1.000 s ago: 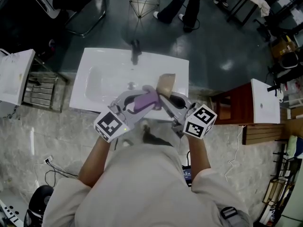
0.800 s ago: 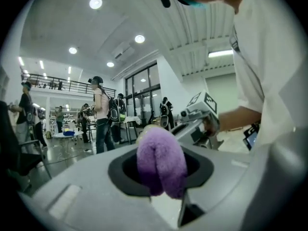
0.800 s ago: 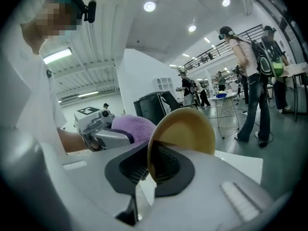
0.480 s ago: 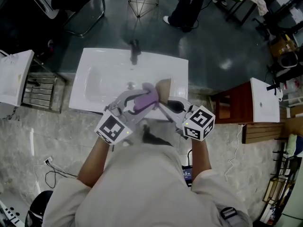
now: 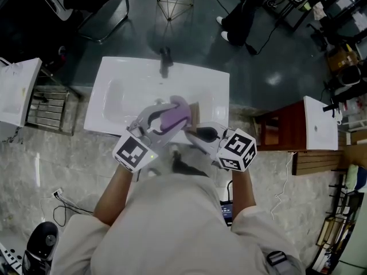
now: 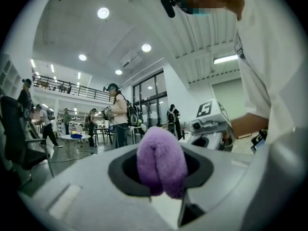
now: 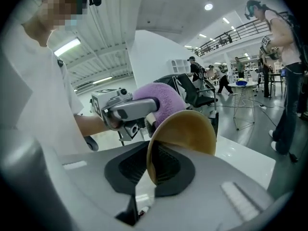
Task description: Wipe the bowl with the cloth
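Observation:
Over the white sink (image 5: 126, 90) my left gripper (image 5: 170, 118) is shut on a wad of purple cloth (image 5: 175, 116); in the left gripper view the cloth (image 6: 161, 160) bulges out between the jaws. My right gripper (image 5: 192, 128) is shut on the rim of a tan bowl (image 5: 194, 111), held on edge. The cloth hides most of the bowl in the head view. The right gripper view shows the bowl (image 7: 185, 134) clamped by its rim, with the cloth (image 7: 166, 100) and the left gripper (image 7: 129, 110) close against its far side.
A dark faucet (image 5: 165, 61) stands at the sink's back edge. There is a white cabinet (image 5: 17, 90) at the left and a red-brown unit (image 5: 284, 128) with a white top (image 5: 321, 122) at the right. People stand on the floor beyond the sink.
The right gripper has drawn the bowl lower and nearer to me while tilting it. The purple cloth now covers most of the bowl. A person behind the sink has walked right.

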Demonstrator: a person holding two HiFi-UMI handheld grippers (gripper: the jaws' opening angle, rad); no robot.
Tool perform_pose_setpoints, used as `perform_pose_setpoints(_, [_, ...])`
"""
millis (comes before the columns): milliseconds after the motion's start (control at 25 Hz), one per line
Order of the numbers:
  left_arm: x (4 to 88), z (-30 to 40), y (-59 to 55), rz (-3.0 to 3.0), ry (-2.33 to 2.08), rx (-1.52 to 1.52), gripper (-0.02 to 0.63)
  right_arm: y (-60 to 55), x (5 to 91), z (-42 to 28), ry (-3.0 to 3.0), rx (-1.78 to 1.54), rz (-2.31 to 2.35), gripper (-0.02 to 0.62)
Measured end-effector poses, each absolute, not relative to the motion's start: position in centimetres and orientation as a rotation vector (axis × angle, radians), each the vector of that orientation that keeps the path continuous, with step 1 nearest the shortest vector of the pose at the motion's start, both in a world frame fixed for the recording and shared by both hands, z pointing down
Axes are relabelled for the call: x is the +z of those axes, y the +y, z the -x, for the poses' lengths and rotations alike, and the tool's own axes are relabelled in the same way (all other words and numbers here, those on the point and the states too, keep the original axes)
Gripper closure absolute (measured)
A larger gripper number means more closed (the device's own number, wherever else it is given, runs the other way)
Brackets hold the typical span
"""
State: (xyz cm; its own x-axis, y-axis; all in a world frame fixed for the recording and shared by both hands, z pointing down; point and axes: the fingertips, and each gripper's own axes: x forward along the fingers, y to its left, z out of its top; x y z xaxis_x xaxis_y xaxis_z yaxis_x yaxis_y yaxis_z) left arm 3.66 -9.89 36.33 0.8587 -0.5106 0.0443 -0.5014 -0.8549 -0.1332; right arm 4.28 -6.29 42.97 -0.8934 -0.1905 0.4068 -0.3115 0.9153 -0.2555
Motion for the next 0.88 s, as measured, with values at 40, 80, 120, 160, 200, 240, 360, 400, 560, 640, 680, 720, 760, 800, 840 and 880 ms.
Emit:
perform_pose_setpoints(40, [36.3, -3.5, -10.1, 2.923, 0.808, -0.107, 0.482, -6.1, 43.0, -4.1, -2.698, 0.449, -0.356, 0.580])
perform_pose_setpoints(80, [36.2, -3.3, -10.3, 2.932, 0.823, -0.091, 0.482, -6.0, 43.0, -3.9, -2.700, 0.449, -0.343, 0.580])
perform_pose_setpoints(120, [36.1, -3.1, -10.4, 2.941, 0.841, -0.072, 0.482, -5.8, 42.9, -3.7, -2.705, 0.446, -0.326, 0.580])
perform_pose_setpoints(160, [36.0, -3.0, -10.5, 2.950, 0.860, -0.055, 0.482, -5.5, 42.8, -3.6, -2.714, 0.442, -0.303, 0.578])
perform_pose_setpoints(200, [35.9, -2.8, -10.7, 2.955, 0.877, -0.043, 0.482, -5.2, 42.6, -3.6, -2.723, 0.437, -0.276, 0.577])
perform_pose_setpoints(240, [35.8, -2.6, -10.8, 2.956, 0.891, -0.035, 0.482, -4.8, 42.4, -3.5, -2.732, 0.431, -0.246, 0.575])
perform_pose_setpoints(360, [35.7, -2.3, -11.1, 2.950, 0.908, -0.035, 0.482, -3.9, 42.1, -3.3, -2.748, 0.420, -0.164, 0.574])
perform_pose_setpoints(400, [35.7, -2.3, -11.2, 2.950, 0.909, -0.037, 0.483, -3.6, 42.0, -3.2, -2.753, 0.419, -0.140, 0.574])
perform_pose_setpoints(560, [36.0, -2.2, -11.4, 2.952, 0.909, -0.052, 0.482, -2.5, 41.7, -3.1, -2.781, 0.419, -0.052, 0.572])
perform_pose_setpoints(640, [36.1, -2.3, -11.5, 2.960, 0.913, -0.056, 0.483, -2.1, 41.4, -3.2, -2.801, 0.423, -0.010, 0.571])
perform_pose_setpoints(680, [36.2, -2.3, -11.6, 2.959, 0.913, -0.064, 0.483, -1.8, 41.2, -3.3, -2.814, 0.427, 0.010, 0.571])
perform_pose_setpoints(720, [36.4, -2.2, -11.7, 2.960, 0.917, -0.070, 0.483, -1.6, 40.9, -3.4, -2.830, 0.435, 0.028, 0.571])
perform_pose_setpoints(760, [36.6, -2.2, -11.8, 2.965, 0.926, -0.074, 0.483, -1.5, 40.6, -3.5, -2.848, 0.450, 0.043, 0.569])
perform_pose_setpoints(800, [36.9, -2.1, -11.9, 2.975, 0.939, -0.075, 0.483, -1.3, 40.2, -3.7, -2.870, 0.470, 0.056, 0.568])
perform_pose_setpoints(840, [37.2, -2.0, -12.0, 2.989, 0.952, -0.071, 0.483, -1.2, 39.9, -3.8, -2.892, 0.493, 0.067, 0.566])
perform_pose_setpoints(880, [37.3, -1.8, -12.0, 3.003, 0.961, -0.059, 0.485, -1.1, 39.5, -3.9, -2.914, 0.515, 0.077, 0.566])
